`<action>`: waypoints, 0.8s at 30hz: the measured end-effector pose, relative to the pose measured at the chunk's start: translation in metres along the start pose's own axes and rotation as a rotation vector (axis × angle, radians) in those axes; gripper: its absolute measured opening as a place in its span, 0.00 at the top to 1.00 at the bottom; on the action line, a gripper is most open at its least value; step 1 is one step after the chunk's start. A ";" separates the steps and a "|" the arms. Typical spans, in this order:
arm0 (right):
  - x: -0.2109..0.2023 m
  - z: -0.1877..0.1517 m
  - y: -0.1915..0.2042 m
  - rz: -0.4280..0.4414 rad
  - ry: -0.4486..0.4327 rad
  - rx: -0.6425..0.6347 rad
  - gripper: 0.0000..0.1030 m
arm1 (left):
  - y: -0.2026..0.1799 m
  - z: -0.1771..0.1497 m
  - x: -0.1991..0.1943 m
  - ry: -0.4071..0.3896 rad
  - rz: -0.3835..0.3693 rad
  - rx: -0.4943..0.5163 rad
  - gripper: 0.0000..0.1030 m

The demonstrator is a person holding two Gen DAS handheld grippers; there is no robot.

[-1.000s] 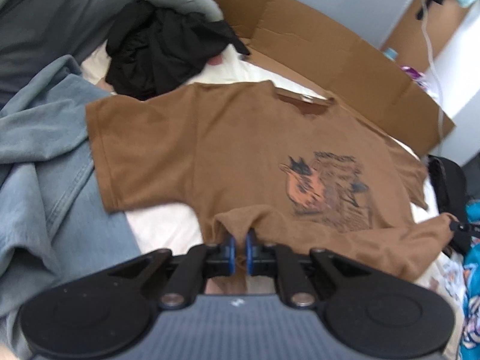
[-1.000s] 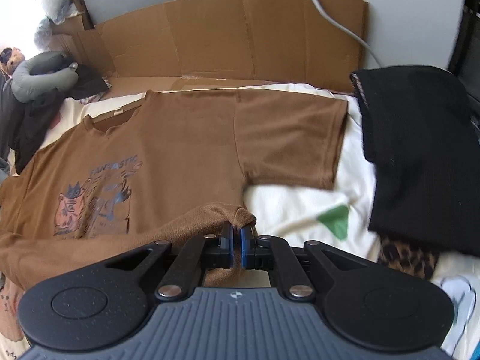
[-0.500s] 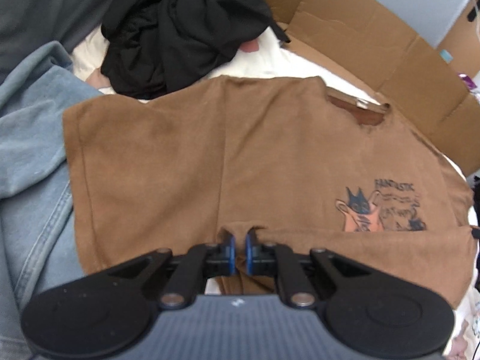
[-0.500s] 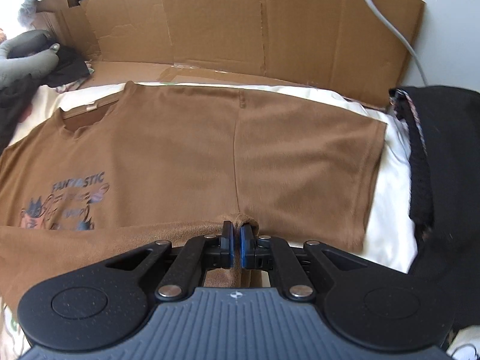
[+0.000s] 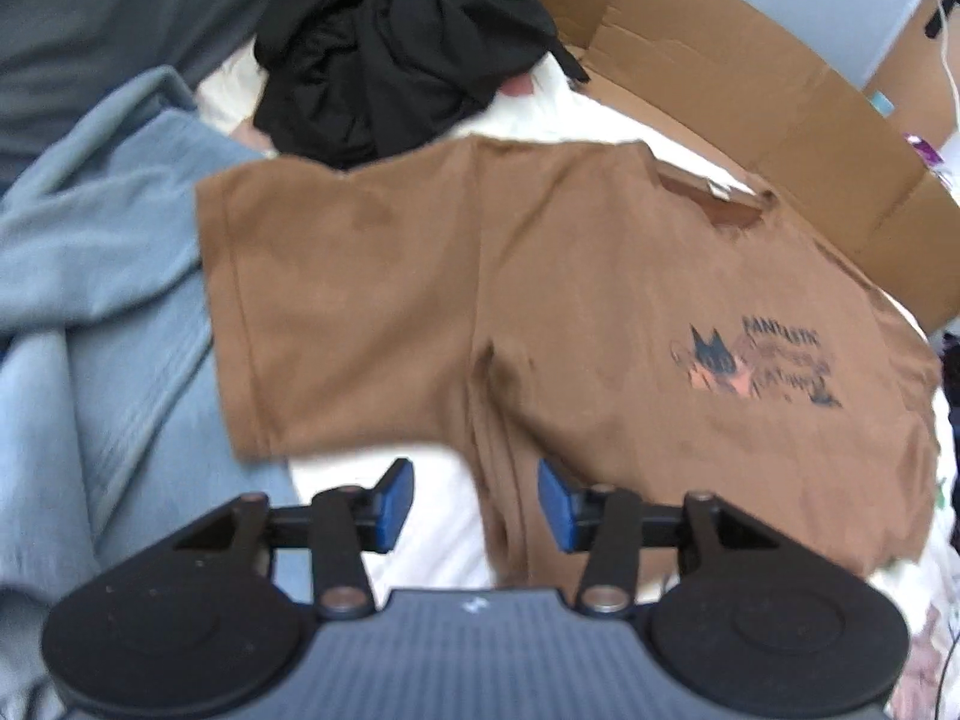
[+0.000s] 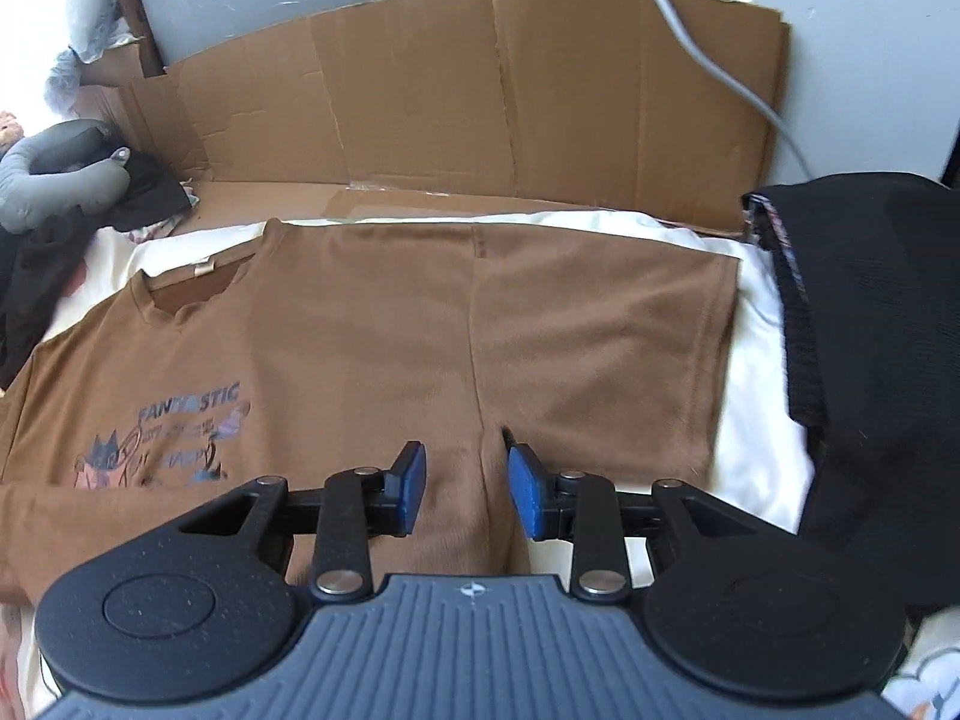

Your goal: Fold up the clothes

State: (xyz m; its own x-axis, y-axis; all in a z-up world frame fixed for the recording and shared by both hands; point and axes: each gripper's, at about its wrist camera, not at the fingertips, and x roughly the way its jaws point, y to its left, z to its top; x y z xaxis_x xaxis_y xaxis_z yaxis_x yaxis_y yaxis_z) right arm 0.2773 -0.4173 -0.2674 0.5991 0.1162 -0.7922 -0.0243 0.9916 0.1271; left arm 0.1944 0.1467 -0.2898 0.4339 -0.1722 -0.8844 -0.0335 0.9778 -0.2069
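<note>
Under both grippers: brown shirt (image 5: 540, 276) spread flat, collar toward 12 o'clock.
Left gripper (image 5: 475, 504) and right gripper (image 6: 467, 489) jaws opening, shirt fabric loose between; only the left view shows blue denim (image 5: 102, 324) at 9 o'clock.

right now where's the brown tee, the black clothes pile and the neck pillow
brown tee (image 6: 360, 348), right wrist view, bare chest area
black clothes pile (image 5: 390, 66), left wrist view, middle of the heap
neck pillow (image 6: 54, 180), right wrist view, its grey curved body
</note>
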 end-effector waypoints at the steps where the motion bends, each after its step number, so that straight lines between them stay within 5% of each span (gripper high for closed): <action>1: -0.005 -0.005 -0.002 0.000 0.001 0.010 0.63 | 0.000 -0.005 -0.001 0.008 -0.013 -0.001 0.54; 12: -0.009 -0.066 -0.015 0.035 0.123 0.061 0.63 | -0.006 -0.025 0.032 0.094 -0.112 -0.101 0.56; 16: 0.003 -0.077 0.003 0.076 0.156 0.071 0.57 | -0.004 -0.025 0.039 0.131 -0.123 -0.133 0.87; 19: 0.016 -0.083 0.008 0.103 0.176 0.141 0.57 | -0.007 -0.024 0.033 0.148 -0.121 -0.101 0.94; 20: 0.019 -0.085 0.008 0.119 0.183 0.168 0.73 | -0.007 -0.023 0.028 0.148 -0.124 -0.090 0.94; 21: 0.022 -0.087 0.008 0.131 0.192 0.194 1.00 | -0.007 -0.022 0.024 0.148 -0.128 -0.080 0.94; 24: 0.017 -0.087 0.009 0.117 0.198 0.230 1.00 | -0.009 -0.019 0.006 0.133 -0.127 -0.056 0.95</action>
State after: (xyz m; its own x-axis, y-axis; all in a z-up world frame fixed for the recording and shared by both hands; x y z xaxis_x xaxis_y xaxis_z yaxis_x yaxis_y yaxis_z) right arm 0.2174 -0.4017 -0.3316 0.4352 0.2594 -0.8622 0.1113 0.9348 0.3374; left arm 0.1804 0.1349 -0.3012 0.3153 -0.3116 -0.8964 -0.0379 0.9397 -0.3400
